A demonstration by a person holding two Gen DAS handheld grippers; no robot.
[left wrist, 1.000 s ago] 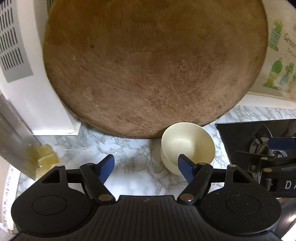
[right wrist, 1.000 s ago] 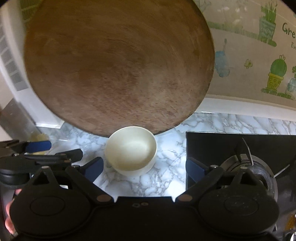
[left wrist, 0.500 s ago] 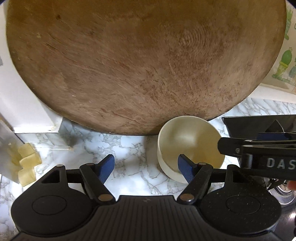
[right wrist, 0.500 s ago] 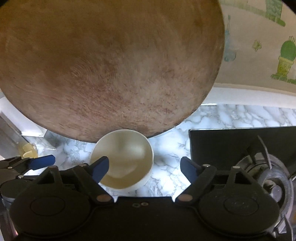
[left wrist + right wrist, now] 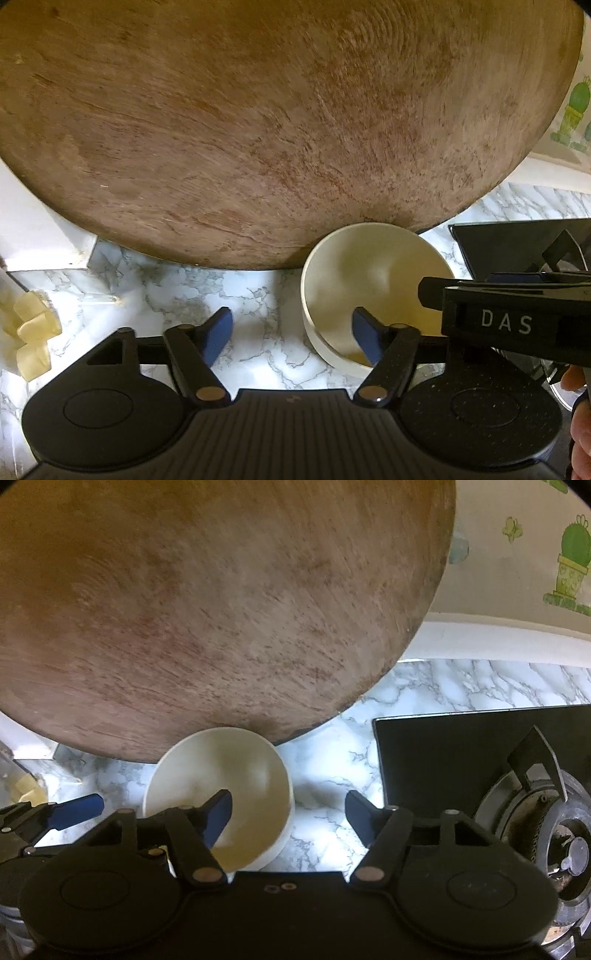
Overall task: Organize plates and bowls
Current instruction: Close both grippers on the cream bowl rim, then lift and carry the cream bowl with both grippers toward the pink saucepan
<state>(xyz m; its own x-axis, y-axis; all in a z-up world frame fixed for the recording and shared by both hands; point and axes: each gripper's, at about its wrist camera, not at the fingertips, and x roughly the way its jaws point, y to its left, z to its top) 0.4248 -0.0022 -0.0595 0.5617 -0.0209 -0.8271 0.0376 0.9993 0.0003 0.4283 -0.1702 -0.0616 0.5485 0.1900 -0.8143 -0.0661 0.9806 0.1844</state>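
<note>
i bring both grippers down on the cream bowl [image 5: 373, 280], which sits on the marble bench [image 5: 251, 295] touching the foot of the big round wooden board [image 5: 277, 122], just left of the stove [image 5: 480, 760]. my left gripper [image 5: 291, 334] straddles the bowl's left rim, my right gripper [image 5: 288, 814] its right rim; both pairs of fingers are closing but not yet pressing. nothing is lifted, so by my reckoning the organizing is barely begun.

Right gripper [image 5: 288, 812]: we note jaws closing, one finger now inside the bowl [image 5: 236, 775] (rim between).
Left gripper [image 5: 291, 332]: closer, jaws closing.
</note>
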